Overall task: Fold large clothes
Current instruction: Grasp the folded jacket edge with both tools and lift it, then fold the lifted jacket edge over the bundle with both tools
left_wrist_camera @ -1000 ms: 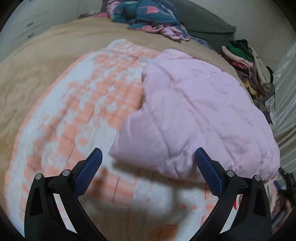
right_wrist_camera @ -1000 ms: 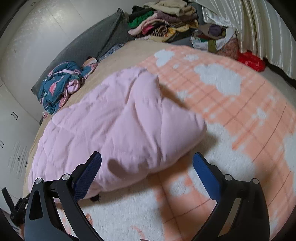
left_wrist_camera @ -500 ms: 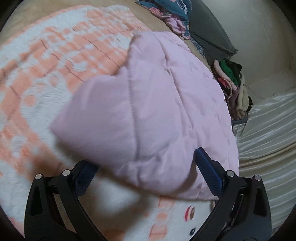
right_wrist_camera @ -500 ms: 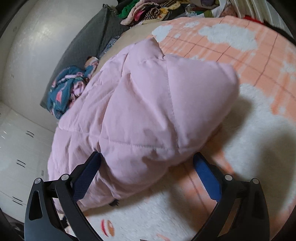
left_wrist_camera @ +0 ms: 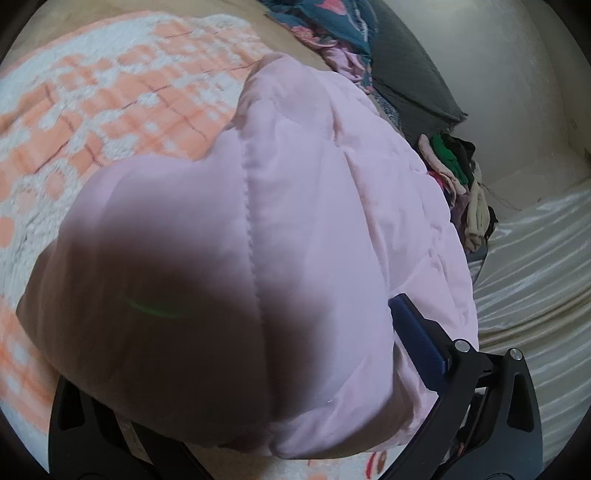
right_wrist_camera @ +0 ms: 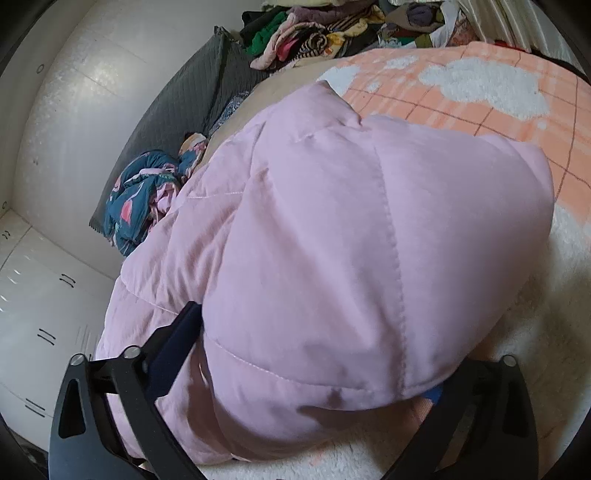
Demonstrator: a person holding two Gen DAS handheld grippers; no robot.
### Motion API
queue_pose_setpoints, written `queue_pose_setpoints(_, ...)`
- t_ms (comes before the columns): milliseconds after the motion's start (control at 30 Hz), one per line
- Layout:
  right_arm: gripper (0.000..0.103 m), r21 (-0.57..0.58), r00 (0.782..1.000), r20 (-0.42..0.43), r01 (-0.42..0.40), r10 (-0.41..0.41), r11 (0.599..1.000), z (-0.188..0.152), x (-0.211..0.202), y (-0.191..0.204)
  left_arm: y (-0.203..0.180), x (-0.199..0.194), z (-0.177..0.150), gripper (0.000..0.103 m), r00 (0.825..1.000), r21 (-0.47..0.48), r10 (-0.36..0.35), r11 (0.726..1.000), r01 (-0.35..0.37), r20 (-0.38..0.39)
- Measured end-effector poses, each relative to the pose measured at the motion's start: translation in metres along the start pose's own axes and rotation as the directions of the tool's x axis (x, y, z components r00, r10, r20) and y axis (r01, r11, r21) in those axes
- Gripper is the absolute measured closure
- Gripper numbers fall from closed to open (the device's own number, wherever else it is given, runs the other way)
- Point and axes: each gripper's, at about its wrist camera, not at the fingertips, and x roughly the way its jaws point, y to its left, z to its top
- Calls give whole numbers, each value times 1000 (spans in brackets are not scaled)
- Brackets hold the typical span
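Note:
A pink quilted jacket [left_wrist_camera: 314, 184] lies bunched on the orange-and-white blanket [left_wrist_camera: 110, 103] and fills most of both views. My left gripper [left_wrist_camera: 291, 314] straddles its near edge with jaws wide apart. The right blue pad [left_wrist_camera: 417, 339] shows against the fabric, and the left finger is hidden under the jacket. In the right wrist view the jacket [right_wrist_camera: 332, 221] bulges between the jaws of my right gripper [right_wrist_camera: 291, 317], which are closing. Its left pad [right_wrist_camera: 173, 347] lies along a fold, and the jacket covers the right finger.
A blue patterned garment [right_wrist_camera: 140, 199] and a grey pillow [right_wrist_camera: 192, 96] lie beyond the jacket. A pile of mixed clothes [right_wrist_camera: 314, 33] sits at the bed's far end. White cupboards [right_wrist_camera: 37, 295] stand on one side, and a pale satin curtain [left_wrist_camera: 535, 277] hangs on the other.
Both grippers have come down and forward onto the jacket's near edge. The jacket now fills each view and hides one finger of each gripper.

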Motion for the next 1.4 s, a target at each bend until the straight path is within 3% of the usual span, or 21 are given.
queue_pose_setpoints(33,22,-17,1000,3,3,-3,1000,0,-1,2,0,0,1,9,1000,11,-1,1000,1,1)
queue_pose_setpoints(100,40,-69,1000,17,11,-10,998,2,-4,11,-4,-1,3,12,1000,32,0,999,0,1)
queue_pose_setpoints(200,52,-118,1000,25,9,-6,993,2,-8,19,-9,-6,4,25,1000,68,14,998,-15,20)
queue_pose_setpoints(467,61,-267,997,20,75,-73,961,2,-10,45,-24,-13,10,52,999,152,16,988,-22,44)
queue_pose_setpoints(633,66,-375,992,49,128,-118,918,-2,-17,67,-46,-29,9,68,995,270,38,961,-62,96)
queue_pose_setpoints(1067,70,-564,987,139,142,-76,814,-18,-82,105,-76,-85,-5,72,988,354,-17,935,-38,152)
queue_pose_setpoints(1400,71,-598,987,146,142,-67,789,-49,-129,99,-79,-123,-39,71,989,396,2,916,-62,150)
